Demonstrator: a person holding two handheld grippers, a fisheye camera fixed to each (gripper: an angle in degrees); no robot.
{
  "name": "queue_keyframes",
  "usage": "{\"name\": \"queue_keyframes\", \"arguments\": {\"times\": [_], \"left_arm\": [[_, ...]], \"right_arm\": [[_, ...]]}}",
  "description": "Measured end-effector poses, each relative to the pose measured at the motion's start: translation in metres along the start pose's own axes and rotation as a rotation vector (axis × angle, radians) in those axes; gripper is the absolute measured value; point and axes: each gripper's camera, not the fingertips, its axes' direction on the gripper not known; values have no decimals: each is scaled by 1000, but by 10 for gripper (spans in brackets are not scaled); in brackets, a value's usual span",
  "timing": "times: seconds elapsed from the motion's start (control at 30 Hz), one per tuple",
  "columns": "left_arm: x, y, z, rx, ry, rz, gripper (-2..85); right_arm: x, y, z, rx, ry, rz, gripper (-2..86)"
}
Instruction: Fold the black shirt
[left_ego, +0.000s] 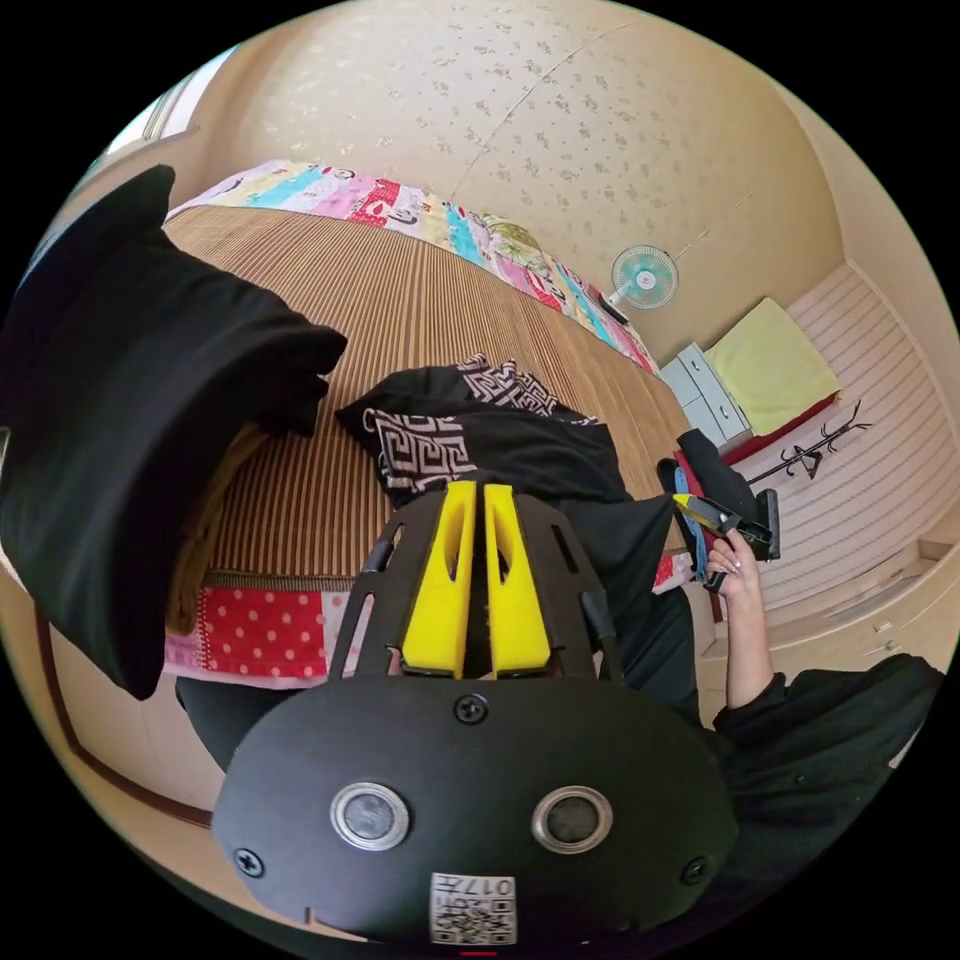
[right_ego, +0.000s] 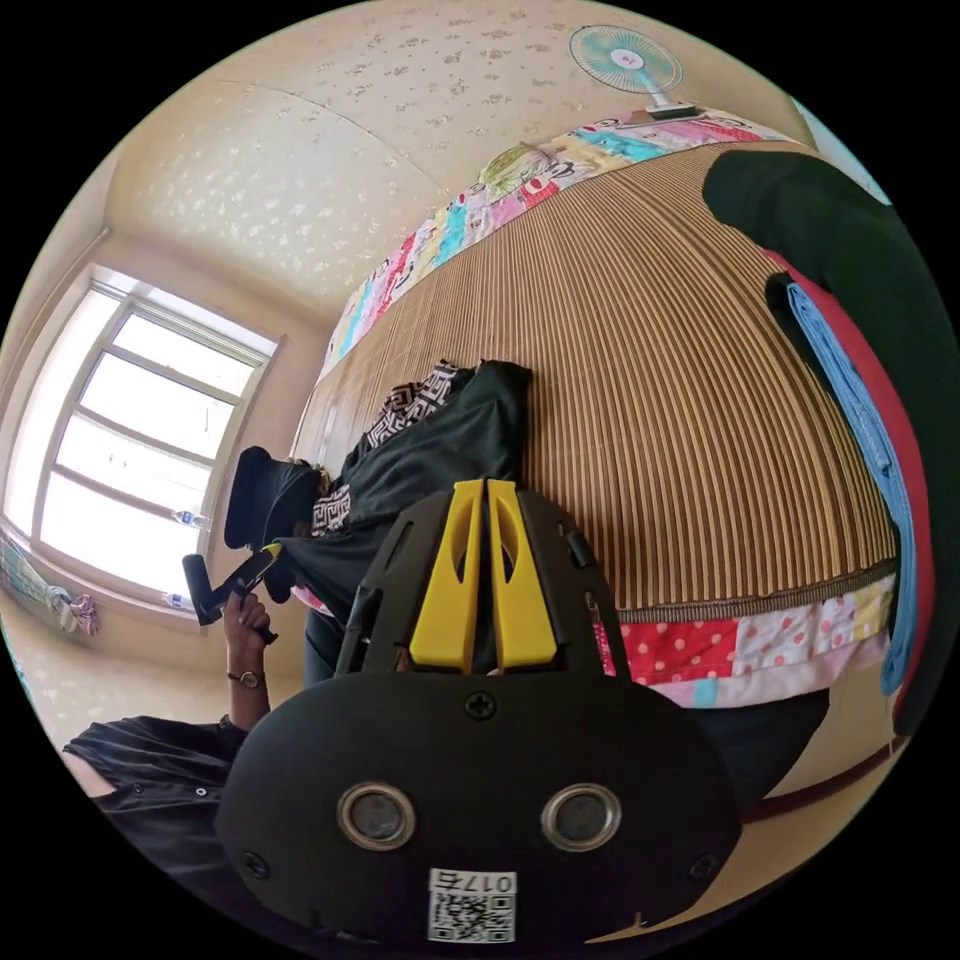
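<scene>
We see the black shirt (left_ego: 520, 440) lying bunched on the striped mat (left_ego: 400, 300) of the bed, its white-patterned part (left_ego: 425, 450) turned up, just above the jaws at mid-frame in the left gripper view. In the right gripper view the same shirt (right_ego: 430, 450) trails from centre frame down toward the left, off the mat's edge.

The left gripper (left_ego: 478, 490) has its yellow jaws nearly together with only a thin slit between them, and black cloth sits right at their tips; we judge that it pinches an edge of the shirt, though the tips hide the contact. The right gripper (right_ego: 485, 487) shows the same narrow slit, with shirt fabric just beyond its tips, and we cannot tell whether it holds anything.

Other dark garments lie at the upper left of the left gripper view (left_ego: 130, 400), and a red and blue pile (right_ego: 860, 420) at the right of the right gripper view.

We judge the folding barely begun: the shirt is crumpled, no neat fold shows, and spreading it flat remains, then the folds themselves.
</scene>
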Motion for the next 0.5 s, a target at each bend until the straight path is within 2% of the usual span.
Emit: {"name": "queue_keyframes", "arguments": {"times": [0.27, 0.37, 0.43, 0.5], "left_arm": [[-9, -46, -4, 97, 25, -37, 4], [-24, -67, 3, 103, 107, -57, 29], [-29, -74, 9, 58, 134, -51, 49], [-32, -64, 13, 45, 80, -49, 81]], "right_arm": [[-35, -37, -5, 135, 44, -101, 11], [-27, -54, 4, 193, 69, -80, 19], [-23, -62, 10, 170, 78, -76, 30], [-23, -58, 13, 128, 78, -113, 57]]}}
